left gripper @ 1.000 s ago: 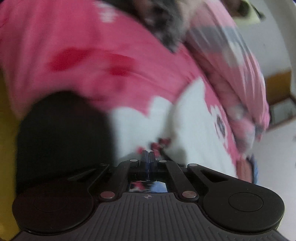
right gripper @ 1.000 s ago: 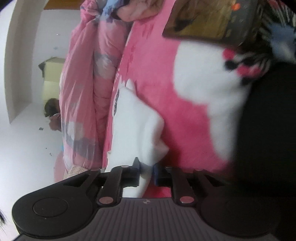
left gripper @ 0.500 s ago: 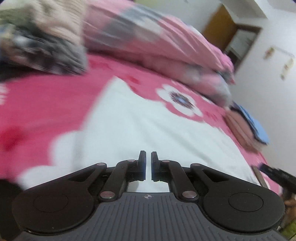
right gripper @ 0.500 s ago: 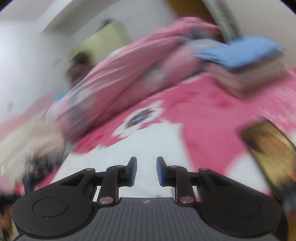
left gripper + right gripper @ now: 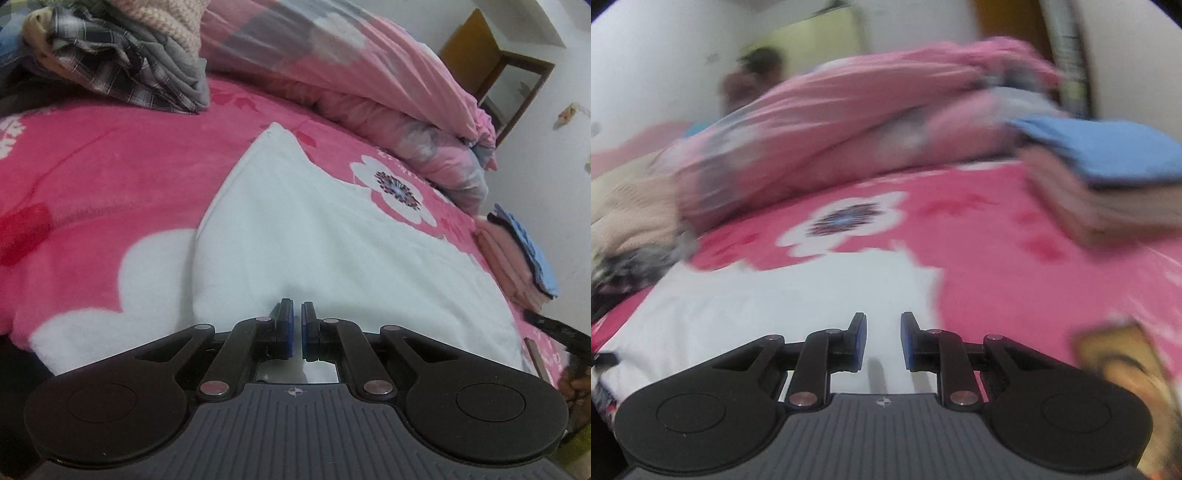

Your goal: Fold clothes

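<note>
We have just let go: the white garment (image 5: 314, 236), held a second ago, now lies flat on the near bed (image 5: 110, 158). Left gripper (image 5: 297, 325) is closed and empty; right gripper (image 5: 883, 341) empty, jaws closing. Next fold awaits.

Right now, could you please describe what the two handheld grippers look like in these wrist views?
They look alike. The left gripper and the right gripper each have black linkage arms with silver pivot pins, two round black discs at the sides, and a ribbed dark grey body bearing a small crosshair mark. The fingers carry blue pads. No cables or sleeves show.
</note>
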`<move>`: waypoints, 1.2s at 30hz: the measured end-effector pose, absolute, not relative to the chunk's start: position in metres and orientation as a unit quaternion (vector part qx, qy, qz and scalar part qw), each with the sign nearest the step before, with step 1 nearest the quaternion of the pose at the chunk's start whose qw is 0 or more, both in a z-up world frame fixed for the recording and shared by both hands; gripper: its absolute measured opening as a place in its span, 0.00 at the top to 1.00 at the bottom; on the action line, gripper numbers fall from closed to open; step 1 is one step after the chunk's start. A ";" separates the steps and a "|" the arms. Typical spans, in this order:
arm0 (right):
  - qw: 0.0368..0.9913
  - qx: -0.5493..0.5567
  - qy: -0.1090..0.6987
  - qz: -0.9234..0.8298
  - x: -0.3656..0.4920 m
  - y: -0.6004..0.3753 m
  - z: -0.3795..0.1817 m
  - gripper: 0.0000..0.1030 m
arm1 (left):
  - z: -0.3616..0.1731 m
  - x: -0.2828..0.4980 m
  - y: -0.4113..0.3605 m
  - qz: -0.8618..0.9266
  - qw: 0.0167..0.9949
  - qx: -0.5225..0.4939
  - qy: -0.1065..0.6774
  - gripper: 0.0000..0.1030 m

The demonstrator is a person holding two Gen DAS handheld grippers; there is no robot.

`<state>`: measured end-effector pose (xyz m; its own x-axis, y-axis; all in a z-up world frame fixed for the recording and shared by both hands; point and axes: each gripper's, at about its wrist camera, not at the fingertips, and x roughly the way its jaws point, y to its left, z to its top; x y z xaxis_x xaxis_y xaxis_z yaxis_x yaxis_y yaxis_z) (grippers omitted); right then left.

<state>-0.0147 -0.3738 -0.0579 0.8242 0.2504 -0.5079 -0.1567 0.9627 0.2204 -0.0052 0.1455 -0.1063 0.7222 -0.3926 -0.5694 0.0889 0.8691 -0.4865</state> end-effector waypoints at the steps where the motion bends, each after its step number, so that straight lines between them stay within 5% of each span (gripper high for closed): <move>1: 0.946 0.079 0.287 0.129 -0.006 -0.368 -0.062 0.79 | -0.107 -0.006 0.146 -0.134 0.902 -0.218 0.347 0.97; 11: 0.942 0.149 0.295 0.056 0.041 -0.420 -0.053 0.76 | -0.116 -0.007 0.162 -0.153 0.893 -0.248 0.344 0.95; 16: 0.934 0.159 0.311 0.076 0.093 -0.421 -0.055 0.55 | -0.119 -0.007 0.165 -0.158 0.889 -0.258 0.343 0.95; 21: 0.914 0.179 0.351 0.098 0.137 -0.424 -0.071 0.55 | -0.119 -0.006 0.166 -0.162 0.888 -0.259 0.343 0.95; 25: 0.894 0.196 0.384 0.120 0.156 -0.426 -0.086 0.65 | -0.121 -0.007 0.166 -0.164 0.888 -0.261 0.341 0.95; 27: 0.890 0.204 0.389 0.126 0.157 -0.426 -0.089 0.82 | -0.122 -0.006 0.167 -0.164 0.887 -0.264 0.341 0.95; 30: 0.895 0.209 0.375 0.121 0.150 -0.427 -0.088 0.91 | -0.122 -0.006 0.168 -0.164 0.885 -0.270 0.342 0.95; 36: 0.920 0.197 0.326 0.096 0.138 -0.428 -0.076 0.94 | -0.122 -0.007 0.169 -0.164 0.885 -0.268 0.344 0.95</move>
